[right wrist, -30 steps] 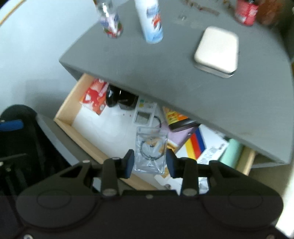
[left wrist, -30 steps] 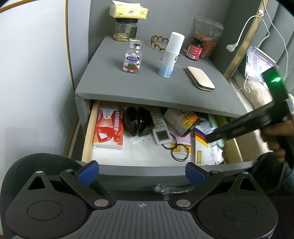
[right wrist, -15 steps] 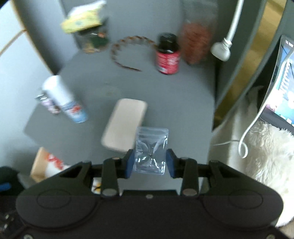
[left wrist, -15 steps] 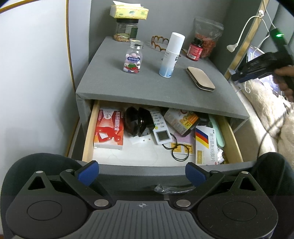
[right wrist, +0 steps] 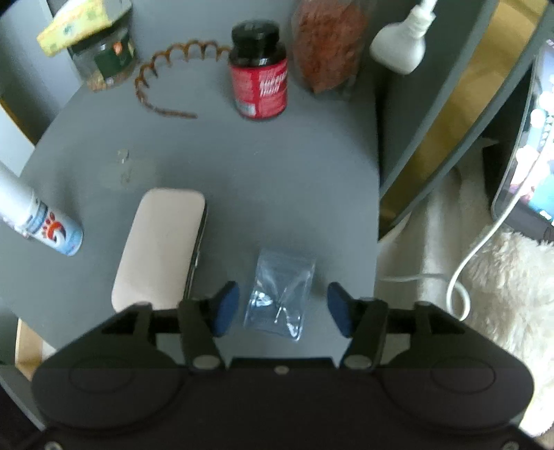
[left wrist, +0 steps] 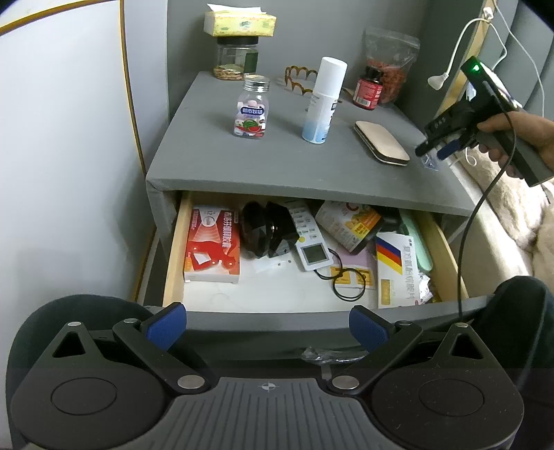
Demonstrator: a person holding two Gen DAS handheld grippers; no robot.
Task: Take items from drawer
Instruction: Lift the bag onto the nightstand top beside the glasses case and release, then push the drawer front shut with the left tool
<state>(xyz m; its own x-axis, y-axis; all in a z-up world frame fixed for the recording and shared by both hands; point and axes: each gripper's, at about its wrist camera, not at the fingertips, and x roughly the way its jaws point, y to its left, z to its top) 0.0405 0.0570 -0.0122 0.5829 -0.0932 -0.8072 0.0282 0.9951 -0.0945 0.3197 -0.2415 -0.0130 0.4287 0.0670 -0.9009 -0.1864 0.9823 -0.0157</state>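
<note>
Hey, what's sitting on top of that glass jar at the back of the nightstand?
A yellow tissue pack lies flat on the jar's black lid, overhanging both sides. The lid's top is covered; nuts show in the jar's bottom.

Drawer (left wrist: 346,313) rear hidden under tabletop (left wrist: 277,155); spray bottle (right wrist: 38,221) cut off by edge.

Left faces drawer (left wrist: 277,270); right overlooks nightstand top (right wrist: 242,173); shared.

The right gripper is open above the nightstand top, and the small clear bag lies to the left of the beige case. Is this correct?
Not quite: the clear bag lies to the right of the beige case, as the right wrist view shows. The right gripper is open above the nightstand top.
</note>
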